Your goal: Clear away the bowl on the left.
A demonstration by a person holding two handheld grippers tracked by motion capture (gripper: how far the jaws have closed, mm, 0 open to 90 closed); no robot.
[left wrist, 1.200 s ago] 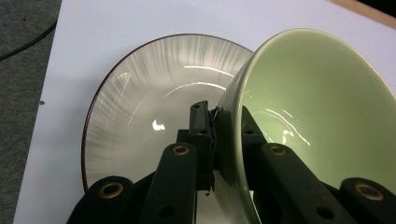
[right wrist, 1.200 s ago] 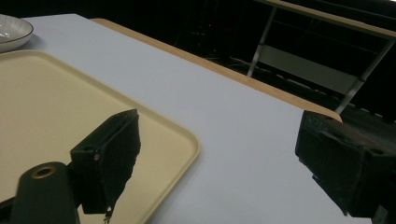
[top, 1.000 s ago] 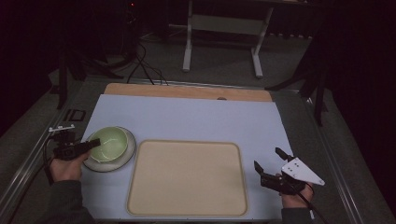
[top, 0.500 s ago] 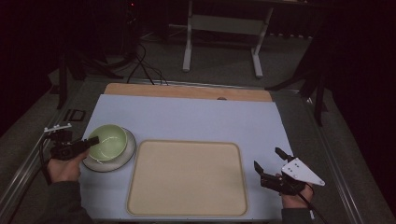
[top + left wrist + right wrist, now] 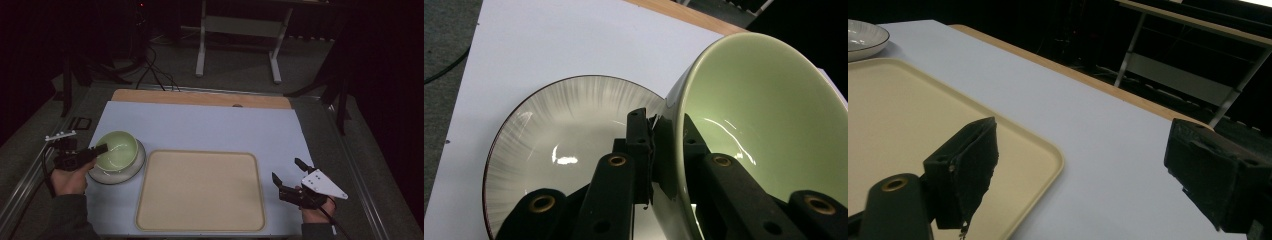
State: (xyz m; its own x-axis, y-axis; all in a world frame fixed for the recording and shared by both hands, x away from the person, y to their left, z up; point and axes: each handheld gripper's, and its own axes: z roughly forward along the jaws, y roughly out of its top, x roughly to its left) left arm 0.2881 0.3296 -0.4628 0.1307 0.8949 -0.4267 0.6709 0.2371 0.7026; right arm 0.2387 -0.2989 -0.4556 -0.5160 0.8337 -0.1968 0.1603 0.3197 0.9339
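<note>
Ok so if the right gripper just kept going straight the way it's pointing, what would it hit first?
Probably nothing soon. The right gripper, jaws open, points over the bare white table mat beside the tray's corner, toward the wooden edge at the far side. Depth is unclear.

Pale green bowl [image 5: 764, 135]; white plate [image 5: 569, 145] with grey radial streaks and dark rim; beige tray [image 5: 200, 192]; light blue surface [image 5: 210, 127].
</note>
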